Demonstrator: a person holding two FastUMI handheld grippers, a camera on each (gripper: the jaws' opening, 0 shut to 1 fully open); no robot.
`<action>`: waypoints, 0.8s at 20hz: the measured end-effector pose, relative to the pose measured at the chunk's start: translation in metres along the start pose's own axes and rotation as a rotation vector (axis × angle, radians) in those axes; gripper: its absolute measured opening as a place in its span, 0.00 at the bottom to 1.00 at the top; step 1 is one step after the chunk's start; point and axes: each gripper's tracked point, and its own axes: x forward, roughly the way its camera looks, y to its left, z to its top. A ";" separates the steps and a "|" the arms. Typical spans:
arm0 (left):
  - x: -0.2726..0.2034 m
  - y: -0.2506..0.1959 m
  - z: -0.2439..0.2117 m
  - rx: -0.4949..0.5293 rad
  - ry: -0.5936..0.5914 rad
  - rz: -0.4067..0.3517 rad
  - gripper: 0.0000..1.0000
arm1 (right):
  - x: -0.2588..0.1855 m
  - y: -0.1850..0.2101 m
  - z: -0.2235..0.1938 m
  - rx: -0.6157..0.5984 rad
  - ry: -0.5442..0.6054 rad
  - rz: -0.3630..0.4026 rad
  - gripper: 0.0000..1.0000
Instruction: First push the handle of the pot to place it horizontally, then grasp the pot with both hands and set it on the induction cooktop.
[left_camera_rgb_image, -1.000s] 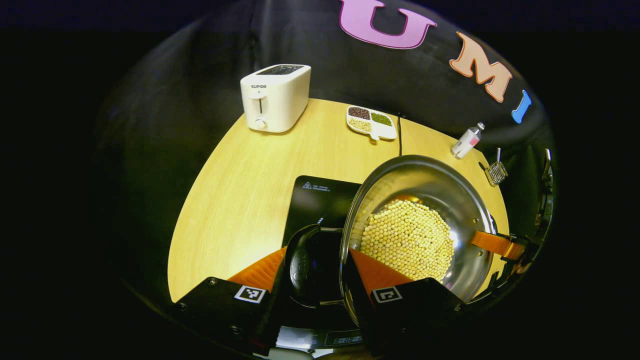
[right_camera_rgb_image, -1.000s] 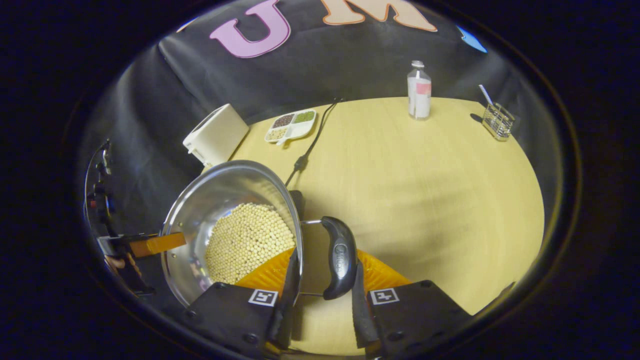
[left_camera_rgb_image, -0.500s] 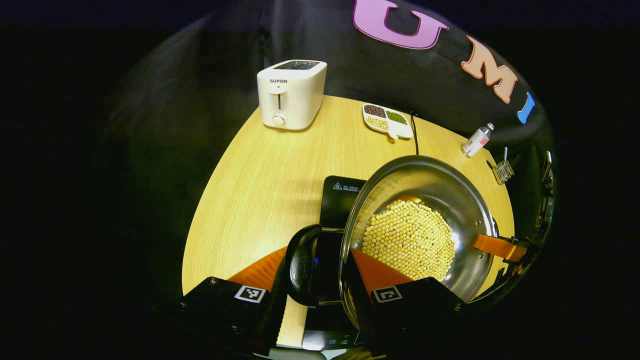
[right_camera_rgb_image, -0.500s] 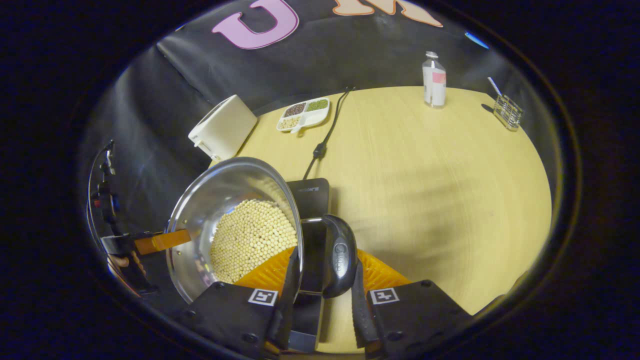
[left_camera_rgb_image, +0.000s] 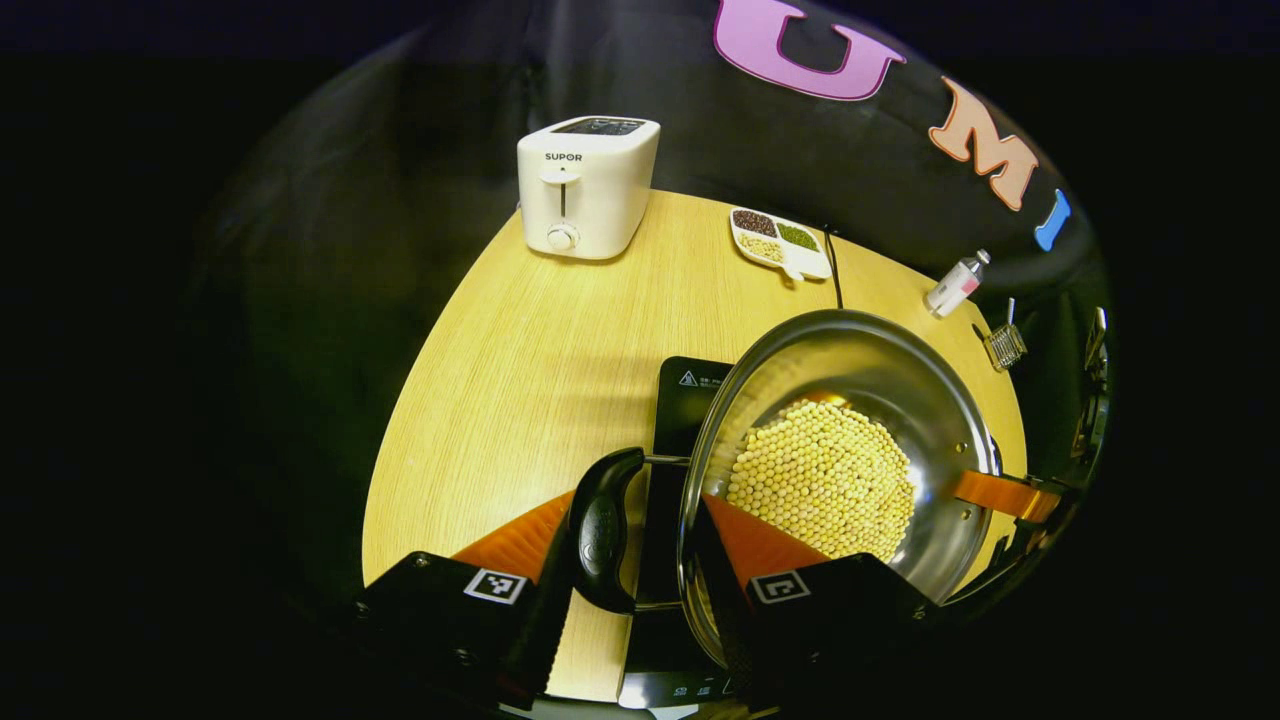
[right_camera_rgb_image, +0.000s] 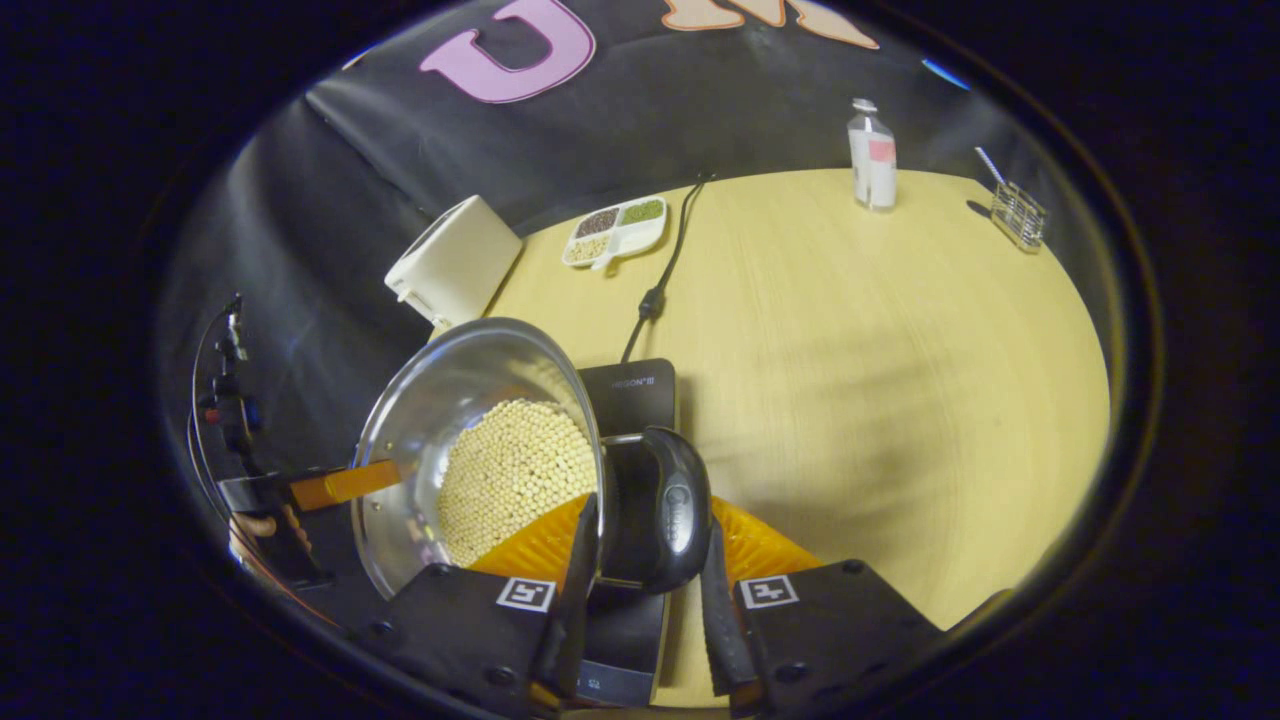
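**Pot gripped at both ends above the cooktop**

In the left gripper view, the left gripper (left_camera_rgb_image: 640, 545) is seen nearly closed: one orange finger is pressed outside the black side handle (left_camera_rgb_image: 600, 530), the other is set inside the wall of the pot (left_camera_rgb_image: 880, 380), so handle and rim are clamped together between them. To the right, across the bowl, the other gripper's orange finger (left_camera_rgb_image: 1000, 493) is seen against the far rim.

In the right gripper view, the right gripper (right_camera_rgb_image: 645, 555) is likewise nearly closed, with one finger inside the pot (right_camera_rgb_image: 450, 390) and the other outside the opposite black handle (right_camera_rgb_image: 672, 515).

The steel pot is filled across its bottom with an even layer of pale round beans (left_camera_rgb_image: 820, 478). It is held over the right part of the black cooktop (left_camera_rgb_image: 690, 395); whether it rests on the glass cannot be told. The pot's two handles lie on a line running between the two grippers.

Farther back on the wooden table (left_camera_rgb_image: 520, 350), from left to right, a white toaster (left_camera_rgb_image: 585, 185), a divided dish (left_camera_rgb_image: 778, 243) with dark, green and pale grains in separate compartments, a black cord (left_camera_rgb_image: 832, 270), a small bottle (left_camera_rgb_image: 957, 283) and a wire rack (left_camera_rgb_image: 1004, 345) are seen.
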 end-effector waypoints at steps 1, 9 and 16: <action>0.001 0.000 -0.002 0.001 0.004 0.006 0.67 | 0.000 0.000 0.001 0.007 -0.002 0.005 0.47; -0.010 0.006 -0.005 -0.024 -0.035 0.045 0.77 | -0.001 -0.001 -0.003 -0.015 -0.021 0.018 0.60; -0.020 0.006 -0.008 -0.056 -0.067 0.067 0.81 | -0.011 -0.013 -0.004 -0.052 -0.045 -0.007 0.88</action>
